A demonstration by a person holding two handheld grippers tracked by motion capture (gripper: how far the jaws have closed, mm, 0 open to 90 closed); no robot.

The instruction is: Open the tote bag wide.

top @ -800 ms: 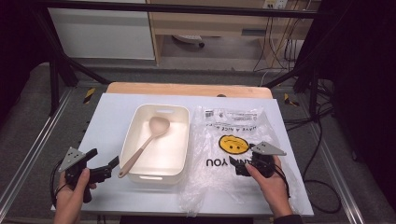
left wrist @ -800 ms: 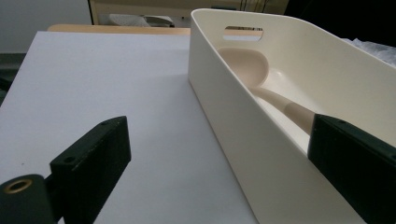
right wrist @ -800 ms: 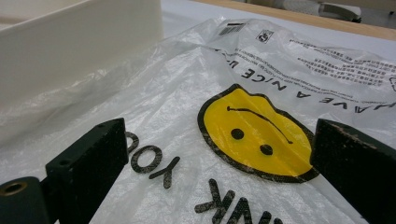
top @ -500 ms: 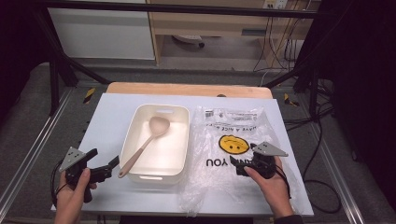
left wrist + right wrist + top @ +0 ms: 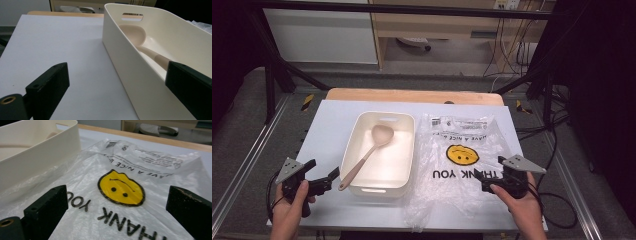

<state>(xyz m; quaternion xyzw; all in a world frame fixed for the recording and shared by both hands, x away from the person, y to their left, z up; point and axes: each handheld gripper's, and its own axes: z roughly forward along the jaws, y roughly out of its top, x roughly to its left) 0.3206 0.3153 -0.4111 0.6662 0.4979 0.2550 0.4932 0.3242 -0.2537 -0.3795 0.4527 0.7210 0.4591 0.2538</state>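
Observation:
A cream plastic tub (image 5: 407, 150) stands on the white table, with a beige spoon (image 5: 368, 154) lying slantwise inside, bowl toward the back. To its right a clear plastic bag (image 5: 467, 130) with a yellow smiley and "THANK YOU" lies flat. My left gripper (image 5: 323, 171) is open, low at the tub's front left corner, with the tub's side wall (image 5: 130, 65) and the spoon (image 5: 133, 35) ahead of the jaws. My right gripper (image 5: 492, 174) is open over the bag's near right part, and the smiley (image 5: 121, 187) lies between its spread jaws, untouched.
The white board (image 5: 332, 125) covers a wooden table whose back edge (image 5: 412, 95) shows. Metal rails (image 5: 242, 170) run along both sides, black frame poles stand at the back corners, and cables (image 5: 552, 150) hang at the right. Bare board lies left of the tub.

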